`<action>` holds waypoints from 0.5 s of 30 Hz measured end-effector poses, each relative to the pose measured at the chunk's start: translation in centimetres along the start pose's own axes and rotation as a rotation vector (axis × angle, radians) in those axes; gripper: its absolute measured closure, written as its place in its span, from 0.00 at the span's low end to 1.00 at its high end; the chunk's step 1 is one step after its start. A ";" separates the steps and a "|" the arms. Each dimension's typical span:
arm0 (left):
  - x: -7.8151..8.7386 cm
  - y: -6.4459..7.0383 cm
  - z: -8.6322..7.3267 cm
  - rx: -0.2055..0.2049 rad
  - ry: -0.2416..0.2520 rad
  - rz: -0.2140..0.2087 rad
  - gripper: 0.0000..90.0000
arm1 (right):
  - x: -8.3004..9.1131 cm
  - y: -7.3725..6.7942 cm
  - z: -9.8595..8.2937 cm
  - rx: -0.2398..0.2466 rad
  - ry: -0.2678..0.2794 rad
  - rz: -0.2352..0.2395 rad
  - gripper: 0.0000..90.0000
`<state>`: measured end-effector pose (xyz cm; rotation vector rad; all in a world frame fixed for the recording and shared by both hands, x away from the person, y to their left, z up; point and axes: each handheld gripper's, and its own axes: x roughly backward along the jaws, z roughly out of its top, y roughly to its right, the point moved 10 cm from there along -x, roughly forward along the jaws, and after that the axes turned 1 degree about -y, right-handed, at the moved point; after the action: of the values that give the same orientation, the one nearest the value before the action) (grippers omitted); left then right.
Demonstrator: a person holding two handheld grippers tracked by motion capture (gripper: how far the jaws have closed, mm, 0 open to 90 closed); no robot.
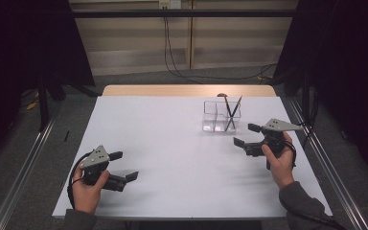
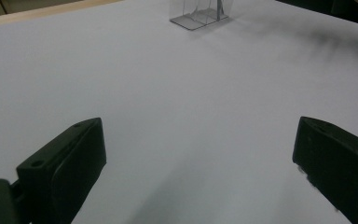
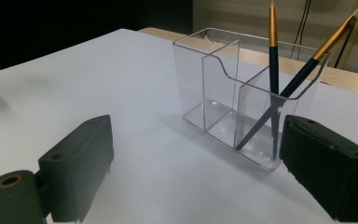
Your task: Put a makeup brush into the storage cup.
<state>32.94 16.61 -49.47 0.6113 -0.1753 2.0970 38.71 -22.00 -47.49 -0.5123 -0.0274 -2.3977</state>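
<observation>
On the left side of the white table, a hand holds the left gripper low over the bare top. Its two black jaws stand wide apart with nothing between them, and it is well apart from everything else.

Farther right stands a clear plastic holder, near the far edge of the table. It has see-through walls that split it into boxes. The left box looks empty. Two thin brushes lean in the right box. They have dark handles and gold bands, and they cross each other near the bottom. One tip is pale.

Just beside the holder, on the right, a hand holds the right gripper. Its jaws are also wide apart and hold nothing. They point at the holder, and one jaw sits close to its near corner.

I think the holder is light and slippery. If the right gripper bumps that corner, the holder could slide or tip over, and the brushes could spill out. If the jaws pinch only one brush, the other might get knocked sideways.
</observation>
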 end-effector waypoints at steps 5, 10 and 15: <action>0.0 0.0 0.0 -0.002 0.000 0.001 0.03 | 0.5 -0.3 -0.4 0.006 -0.009 0.002 0.08; 0.0 0.0 0.0 -0.003 -0.002 0.005 0.03 | 1.0 -0.5 -0.8 0.014 -0.011 0.001 0.07; -0.1 0.0 0.0 -0.002 -0.002 0.002 0.03 | 1.2 -0.5 -1.5 0.005 -0.023 0.001 0.04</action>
<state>32.94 16.53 -49.46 0.6119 -0.1796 2.0979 36.96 -22.60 -48.40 -0.5368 -0.0431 -2.3906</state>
